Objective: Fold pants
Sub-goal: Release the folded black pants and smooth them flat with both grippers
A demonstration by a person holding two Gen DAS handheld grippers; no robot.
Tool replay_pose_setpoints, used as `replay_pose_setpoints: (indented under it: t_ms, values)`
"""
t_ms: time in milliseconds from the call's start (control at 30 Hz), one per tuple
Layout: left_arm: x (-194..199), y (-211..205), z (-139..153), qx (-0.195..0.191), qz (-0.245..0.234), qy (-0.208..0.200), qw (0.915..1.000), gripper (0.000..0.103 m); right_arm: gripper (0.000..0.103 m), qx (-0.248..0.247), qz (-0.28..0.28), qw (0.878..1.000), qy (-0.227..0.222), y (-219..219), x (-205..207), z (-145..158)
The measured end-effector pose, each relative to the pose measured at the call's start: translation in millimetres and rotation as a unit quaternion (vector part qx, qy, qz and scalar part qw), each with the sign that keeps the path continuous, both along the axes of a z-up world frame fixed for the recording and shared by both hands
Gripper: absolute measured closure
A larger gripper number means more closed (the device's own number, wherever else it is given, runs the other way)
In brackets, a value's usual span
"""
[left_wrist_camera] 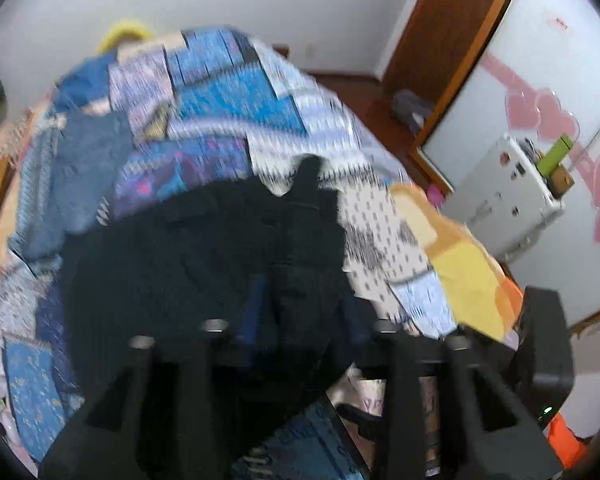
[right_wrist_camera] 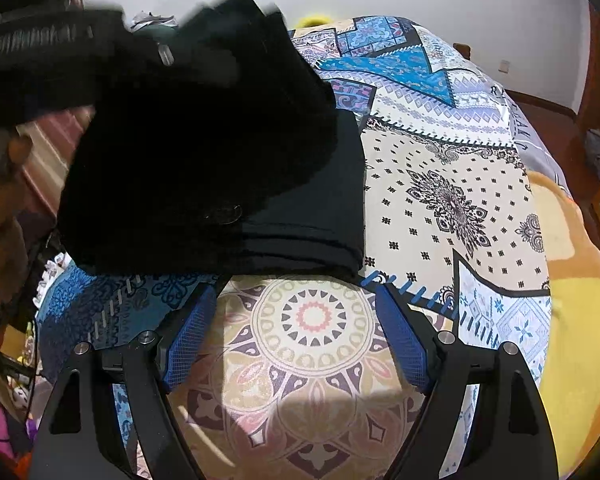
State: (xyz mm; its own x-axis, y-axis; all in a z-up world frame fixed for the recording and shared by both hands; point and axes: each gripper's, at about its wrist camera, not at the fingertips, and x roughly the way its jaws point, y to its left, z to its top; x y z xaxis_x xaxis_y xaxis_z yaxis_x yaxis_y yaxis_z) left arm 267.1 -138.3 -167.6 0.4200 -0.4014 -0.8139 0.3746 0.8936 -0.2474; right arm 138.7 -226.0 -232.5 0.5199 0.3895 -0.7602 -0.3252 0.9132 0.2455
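Note:
The black pants [right_wrist_camera: 300, 208] lie folded on the patterned bedspread [right_wrist_camera: 440, 184], and a top layer [right_wrist_camera: 188, 148] is draped over them, blurred. In the left wrist view the pants [left_wrist_camera: 188, 264] fill the middle. My left gripper [left_wrist_camera: 316, 316] has its jaws apart, with black cloth lying loose between them. One blue pad [left_wrist_camera: 252, 312] shows; the other is hidden by the cloth. The left gripper's black body [right_wrist_camera: 52, 56] hangs over the pants' far left. My right gripper [right_wrist_camera: 296, 300] stands open and empty just short of the pants' near edge, both blue pads [right_wrist_camera: 192, 340] in view.
A yellow-orange blanket [right_wrist_camera: 572, 280] lies along the bed's right edge [left_wrist_camera: 460, 276]. Beyond the bed are a white box-shaped appliance [left_wrist_camera: 512, 188], a door with pink hearts [left_wrist_camera: 540, 116] and a wooden floor [left_wrist_camera: 364, 96]. A person's hand [right_wrist_camera: 16, 148] shows at the left.

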Motion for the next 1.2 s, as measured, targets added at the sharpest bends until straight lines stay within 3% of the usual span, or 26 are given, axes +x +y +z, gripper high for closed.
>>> replay_pose_setpoints:
  t_ms: [33, 200, 300, 467, 567, 700, 833, 933, 1033, 1200]
  values:
    - [-1.5, 0.2, -1.1, -0.003, -0.001, 0.001, 1.0000, 0.031, 0.022, 0.002, -0.001, 1.000, 0.001, -0.6, -0.6, 0.5]
    - [-8.3, 6.6, 12.4, 0.002, 0.006, -0.026, 0.9996, 0.026, 0.022, 0.008, -0.004, 1.000, 0.009, -1.8, -6.3, 2.7]
    - [-3.8, 20.6, 23.2, 0.013, 0.019, -0.051, 0.9984, 0.015, 0.022, 0.012, -0.005, 1.000, 0.011, -0.9, -8.5, 4.1]
    - [27.7, 59.7, 27.0, 0.093, 0.079, -0.101, 0.9873, 0.008, 0.023, 0.023, 0.000, 1.000, 0.013, 3.8, -6.6, 6.6]
    - [60.7, 85.8, 14.7, 0.142, 0.128, -0.084, 0.9780, 0.008, 0.023, 0.025, 0.004, 1.000, 0.014, 8.0, -3.7, 7.7]
    - [101.9, 109.9, -11.9, 0.187, 0.149, -0.053, 0.9695, 0.008, 0.023, 0.029, 0.001, 0.999, 0.013, 10.2, -1.0, 8.6]
    - [134.2, 116.6, -54.7, 0.250, 0.133, -0.021, 0.9588, 0.008, 0.023, 0.026, -0.011, 1.000, 0.012, 10.2, 3.3, 9.6]
    - [143.6, 117.7, -92.1, 0.272, 0.095, 0.018, 0.9575, 0.004, 0.023, 0.021, -0.023, 0.999, 0.010, 6.6, 6.9, 11.2]
    - [135.4, 130.4, -97.6, 0.250, 0.100, -0.001, 0.9632, 0.000, 0.023, 0.022, -0.036, 0.999, 0.010, 0.2, 8.5, 12.9]
    - [111.6, 163.5, -99.0, 0.227, 0.123, 0.006, 0.9661, 0.000, 0.023, 0.022, -0.054, 0.998, 0.007, -7.5, 5.8, 16.8]
